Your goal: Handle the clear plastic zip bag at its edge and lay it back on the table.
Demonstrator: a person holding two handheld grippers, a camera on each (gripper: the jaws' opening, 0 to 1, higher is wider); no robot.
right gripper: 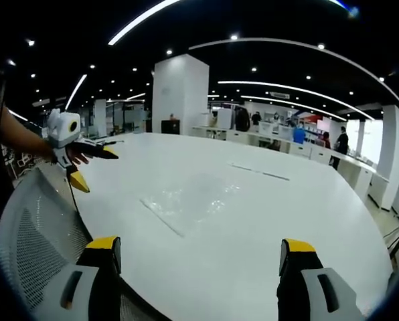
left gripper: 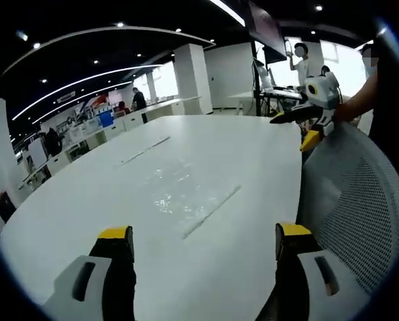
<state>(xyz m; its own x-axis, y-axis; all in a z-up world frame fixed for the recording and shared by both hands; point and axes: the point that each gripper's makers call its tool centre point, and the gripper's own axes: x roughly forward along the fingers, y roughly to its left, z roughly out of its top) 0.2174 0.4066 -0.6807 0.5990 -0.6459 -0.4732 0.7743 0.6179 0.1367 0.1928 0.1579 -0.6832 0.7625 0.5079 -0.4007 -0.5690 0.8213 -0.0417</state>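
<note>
while both cams look across it, big white table takes most of each view, curved edge toward the person. office bkgd w/ white column, ceiling light strips, desks, ppl standing far off. grey mesh chair back at table edge, right side of left gripper view, lower left in right gripper view.

clear plastic zip bag lying flat on table, mid-tabletop, glare on it, zip strip edge seen as thin line on near-right side; same bag in right gripper view, strip edge on near-left. not touched by either tool, well ahead of both jaw pairs.

left gripper jaws wide apart, yellow tips, holding nothing, above near table edge. right gripper same: jaws spread wide, nothing between, over table edge by chair. other gripper visible in each view, held by a hand above the chair, apart from bag: and.
</note>
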